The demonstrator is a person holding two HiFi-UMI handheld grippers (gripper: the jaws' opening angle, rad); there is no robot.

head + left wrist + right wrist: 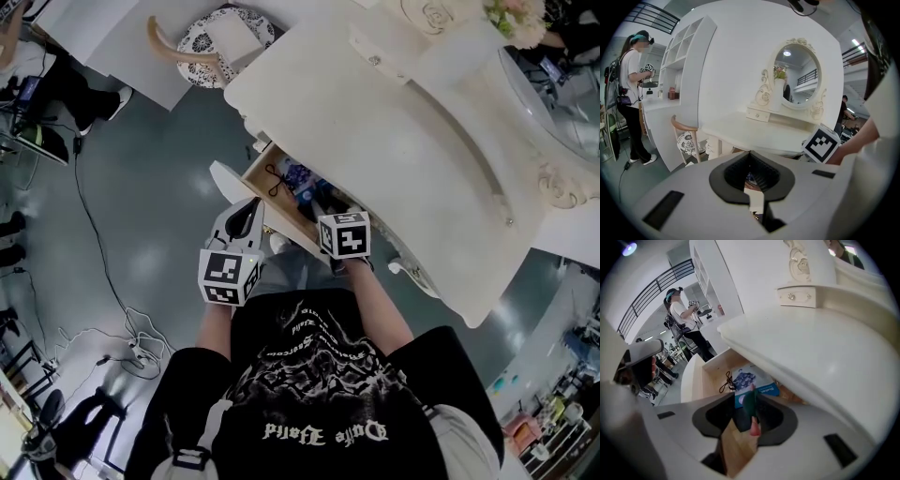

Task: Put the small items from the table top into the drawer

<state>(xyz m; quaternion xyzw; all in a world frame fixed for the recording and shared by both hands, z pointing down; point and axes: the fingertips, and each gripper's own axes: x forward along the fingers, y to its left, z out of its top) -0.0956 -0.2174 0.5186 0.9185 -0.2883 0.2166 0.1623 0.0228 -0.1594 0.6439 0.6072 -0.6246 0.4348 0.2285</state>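
wore black short-sleeved T-shirt with white gothic print | left gripper was pale grey, 1 black-white marker cube | right gripper matched

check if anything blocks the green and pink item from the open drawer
Nothing visible: the small green-and-pink item sits between the open jaws of the right gripper, directly above bare floor in the light wooden drawer; a blue packet lies further back.

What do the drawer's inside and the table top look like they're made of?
The drawer looks like bare light wood or plywood: tan, matte and unpainted inside. The table top has a smooth cream-white painted or lacquered finish with a soft sheen and faint highlights. What lies under that coating can't be told.
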